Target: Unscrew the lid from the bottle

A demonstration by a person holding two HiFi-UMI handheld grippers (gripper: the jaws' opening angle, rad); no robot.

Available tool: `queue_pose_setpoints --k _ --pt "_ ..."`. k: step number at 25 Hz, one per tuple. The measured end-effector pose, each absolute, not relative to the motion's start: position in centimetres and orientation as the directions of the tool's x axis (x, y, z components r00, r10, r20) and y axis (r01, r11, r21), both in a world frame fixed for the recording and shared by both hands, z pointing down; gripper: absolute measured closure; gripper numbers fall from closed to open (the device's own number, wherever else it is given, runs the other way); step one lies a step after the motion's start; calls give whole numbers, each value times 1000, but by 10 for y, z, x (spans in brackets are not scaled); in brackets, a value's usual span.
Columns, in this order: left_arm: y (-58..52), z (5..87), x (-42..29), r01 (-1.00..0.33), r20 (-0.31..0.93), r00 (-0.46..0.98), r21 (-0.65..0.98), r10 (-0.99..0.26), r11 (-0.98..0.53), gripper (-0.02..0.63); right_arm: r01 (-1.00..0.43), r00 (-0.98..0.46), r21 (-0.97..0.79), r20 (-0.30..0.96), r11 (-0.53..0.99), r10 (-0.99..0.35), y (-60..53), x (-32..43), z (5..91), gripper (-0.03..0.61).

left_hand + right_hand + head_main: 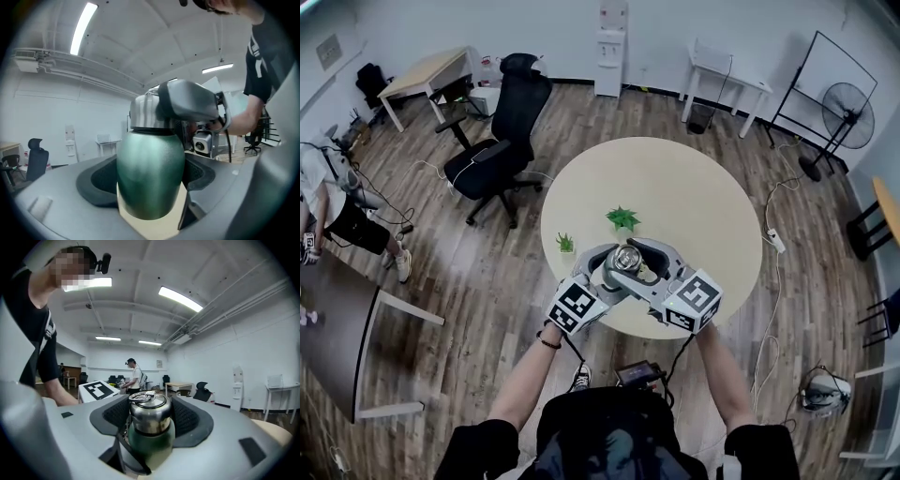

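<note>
— Count, please.
— I log one bottle, with one lid on it, and two grippers. The table carries a larger plant and a smaller plant.
— Grips?
— Left gripper is clamped on the bottle's green body. Right gripper is closed round the steel lid, pads against it. The bottle is held upright over the table's near side.

I reach both forearms forward, and the grippers meet, held about level. The left gripper presses its fingers on the bottle body. The right gripper clamps its fingers on the lid.
</note>
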State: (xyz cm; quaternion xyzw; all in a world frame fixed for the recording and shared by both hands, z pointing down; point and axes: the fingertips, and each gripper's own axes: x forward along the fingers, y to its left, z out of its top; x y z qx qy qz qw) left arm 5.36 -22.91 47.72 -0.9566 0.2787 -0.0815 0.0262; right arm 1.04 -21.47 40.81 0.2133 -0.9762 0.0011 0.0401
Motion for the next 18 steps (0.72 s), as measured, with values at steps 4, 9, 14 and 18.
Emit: queue_pose_setpoints --k 4,9,14,18 --pt "-219 474 53 -429 164 881 -120 -444 -895 232 -288 -953 5 100 958 -287 -204 9 403 296" --pt "-233 484 51 -516 166 836 -89 -523 -852 232 -445 -895 -58 56 894 -442 -218 16 409 215" --pt "-249 497 51 -639 169 751 -63 -639 -767 232 -658 -751 -12 88 753 -655 -234 16 419 232" --pt "-256 501 50 -714 182 676 -80 -714 -696 232 -774 -628 3 119 633 -769 -245 19 428 282"
